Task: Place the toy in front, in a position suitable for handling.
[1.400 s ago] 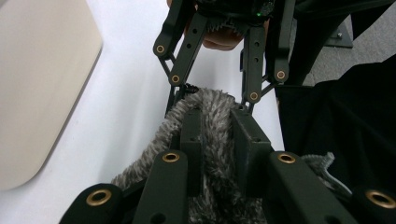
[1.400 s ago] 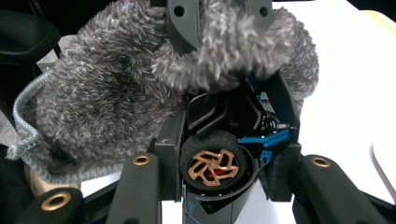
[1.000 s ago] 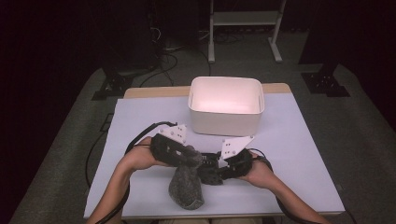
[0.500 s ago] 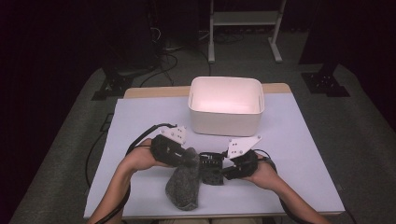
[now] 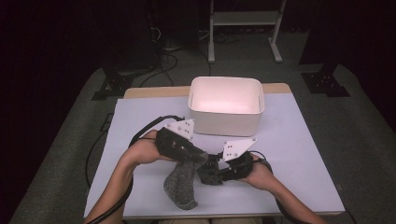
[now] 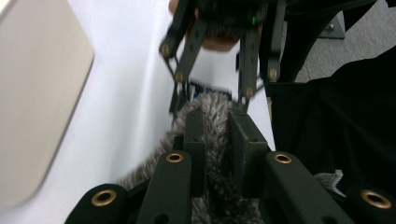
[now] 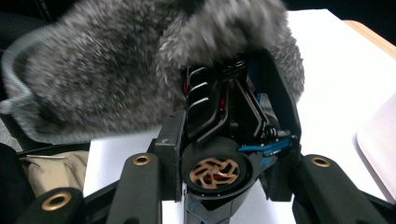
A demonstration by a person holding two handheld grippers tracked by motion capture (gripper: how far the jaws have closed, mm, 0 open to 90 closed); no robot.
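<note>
**Grey fuzzy sock and toy car held between two tongs at the desk's near edge**

The left tongs [image 5: 198, 158] are closed on a grey fuzzy sock [image 5: 182, 184]; in the left gripper view the fabric [image 6: 212, 140] is pinched between the two black jaws. The sock hangs down from them, and its lower end lies on the white desk [image 5: 299, 140] close to the near edge, left of the middle.

The right tongs [image 5: 212, 170] grip a small black toy car [image 7: 219, 154]; in the right gripper view its jaws clamp the car's sides, a bronze wheel facing the camera. The car's far end sits inside the sock's opening [image 7: 140, 65], whose fuzzy cuff drapes over it.

The two tongs meet tip to tip above the desk. A white bin [image 5: 226, 105] stands near the far edge, well apart from the sock.
</note>
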